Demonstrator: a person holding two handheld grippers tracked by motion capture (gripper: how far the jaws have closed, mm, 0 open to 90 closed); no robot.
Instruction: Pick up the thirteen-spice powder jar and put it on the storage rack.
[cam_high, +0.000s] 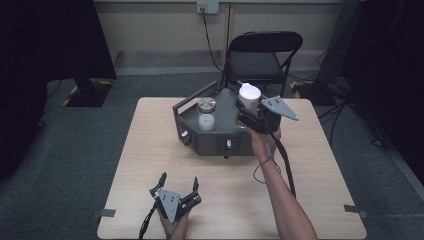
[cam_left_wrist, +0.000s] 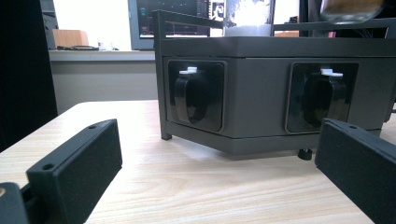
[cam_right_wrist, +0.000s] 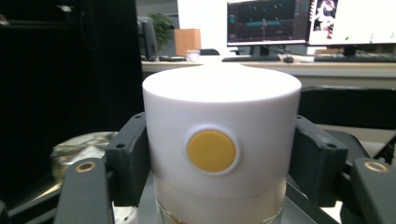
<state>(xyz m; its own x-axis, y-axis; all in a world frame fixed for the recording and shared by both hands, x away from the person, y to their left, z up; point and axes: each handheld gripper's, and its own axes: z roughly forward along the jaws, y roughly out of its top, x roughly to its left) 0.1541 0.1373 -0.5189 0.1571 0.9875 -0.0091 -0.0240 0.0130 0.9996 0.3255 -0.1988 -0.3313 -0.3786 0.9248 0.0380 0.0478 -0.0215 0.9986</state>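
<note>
Gripping 1 white-capped jar (cam_right_wrist: 221, 140) in the right claw (cam_high: 248, 114), jaws clamped.
2 jars on 1 grey rack (cam_high: 227, 131); left claw (cam_high: 178, 183) apart on the surface (cam_high: 150, 150).

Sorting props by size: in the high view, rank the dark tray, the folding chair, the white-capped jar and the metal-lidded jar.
1. dark tray and folding chair: alike; the chair stands farther off, so unsure.
2. white-capped jar and metal-lidded jar: look alike.

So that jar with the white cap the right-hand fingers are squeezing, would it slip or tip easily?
The jar looks rigid: its white cap keeps its round shape between the right gripper fingers. The smooth cap and clear, glass-like lower wall could be slippery, and possibly fragile. It is taller than wide, so a push near the top might tip it on the grey stand.
</note>
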